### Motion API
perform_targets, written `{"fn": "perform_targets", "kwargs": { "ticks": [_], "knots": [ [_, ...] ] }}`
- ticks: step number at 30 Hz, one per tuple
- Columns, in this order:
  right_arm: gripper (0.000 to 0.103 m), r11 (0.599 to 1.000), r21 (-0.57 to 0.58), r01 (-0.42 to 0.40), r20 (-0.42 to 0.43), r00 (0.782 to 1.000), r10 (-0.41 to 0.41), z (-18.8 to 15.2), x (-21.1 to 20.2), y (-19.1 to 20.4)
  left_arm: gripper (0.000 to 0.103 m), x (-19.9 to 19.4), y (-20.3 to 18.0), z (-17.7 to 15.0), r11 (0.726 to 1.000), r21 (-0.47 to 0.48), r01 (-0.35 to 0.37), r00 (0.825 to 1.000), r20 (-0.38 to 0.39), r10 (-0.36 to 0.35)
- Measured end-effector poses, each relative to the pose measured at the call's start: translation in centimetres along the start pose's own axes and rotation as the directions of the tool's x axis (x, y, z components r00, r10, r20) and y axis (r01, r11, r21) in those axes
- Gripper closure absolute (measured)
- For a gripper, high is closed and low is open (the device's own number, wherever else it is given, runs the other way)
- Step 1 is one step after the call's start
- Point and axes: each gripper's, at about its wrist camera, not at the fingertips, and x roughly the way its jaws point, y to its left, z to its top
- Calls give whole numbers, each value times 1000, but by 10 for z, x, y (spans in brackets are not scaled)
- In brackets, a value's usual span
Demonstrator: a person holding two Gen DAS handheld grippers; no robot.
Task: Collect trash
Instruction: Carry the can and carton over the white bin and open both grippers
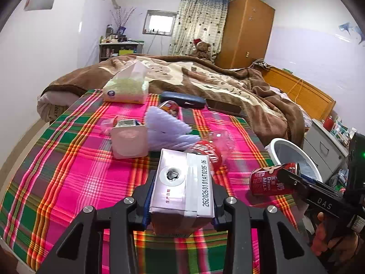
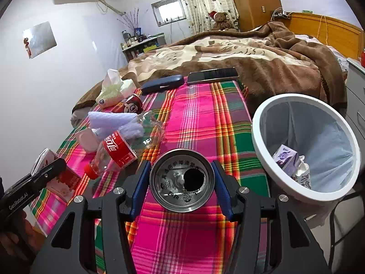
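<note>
A silver-topped drink carton [image 1: 182, 189], its foil straw hole punctured, sits clamped in the left claw [image 1: 181, 203] at bottom centre of the left wrist view, above the plaid bed sheet [image 1: 68, 171]. The right claw [image 2: 182, 182] grips a red milk can [image 2: 182, 180], opened top toward the camera. At right, the white trash bin [image 2: 269, 118] holds 1 purple carton [image 2: 286, 157]. A crushed cola bottle [image 2: 116, 153] lies left of the can.
</note>
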Motion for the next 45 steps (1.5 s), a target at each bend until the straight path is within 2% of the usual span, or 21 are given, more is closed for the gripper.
{"fn": "perform_targets", "kwargs": {
  "ticks": [11,23,31,34,41,45],
  "knots": [
    [49,1000,12,19,53,998,-20,6,-23,-17,64,8,-46,7,995,73,74,997,-19,-72],
    [49,994,62,90,106,990,-96,19,-47,-61,64,24,-111,21,973,160,166,986,-32,-163],
    [48,980,110,166,130,975,-180,30,-59,-100,64,44,-167,33,939,216,267,964,-58,-261],
    [48,971,143,192,125,970,-210,34,-60,-118,64,52,-188,36,921,231,313,950,-75,-304],
    [48,951,190,244,83,961,-264,34,-50,-149,64,78,-235,35,877,271,397,917,-148,-369],
    [48,945,178,275,52,956,-288,32,-41,-156,64,94,-254,30,866,281,414,909,-179,-377]
  ]
}}
